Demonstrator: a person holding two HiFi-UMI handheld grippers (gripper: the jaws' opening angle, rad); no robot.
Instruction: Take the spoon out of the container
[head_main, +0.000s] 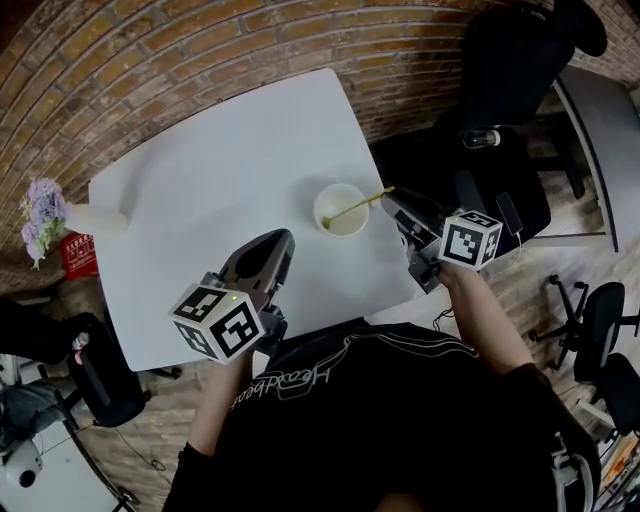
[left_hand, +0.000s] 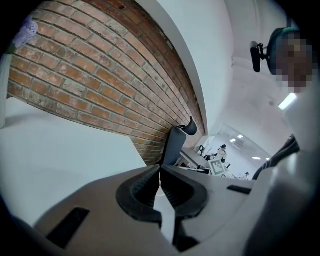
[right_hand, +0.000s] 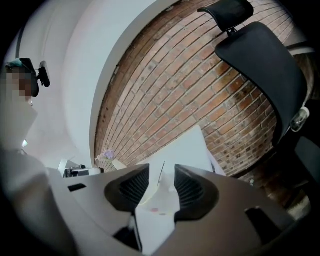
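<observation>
Held right gripper (right_hand: 161, 182) jaws apart, spoon (head_main: 357, 203) just ahead, ungripped; left gripper (left_hand: 160, 176) pinched together, empty. Risked tipping cup (head_main: 318, 205) by nudging spoon sideways.

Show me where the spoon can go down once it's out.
Free: the wide table stretch between the flower vase and the cup, and behind the cup. Crowded: the right edge, with spoon and right tool.

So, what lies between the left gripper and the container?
Only bare white table, as the head view shows: nothing stands between the left gripper and the container holding the spoon.
</observation>
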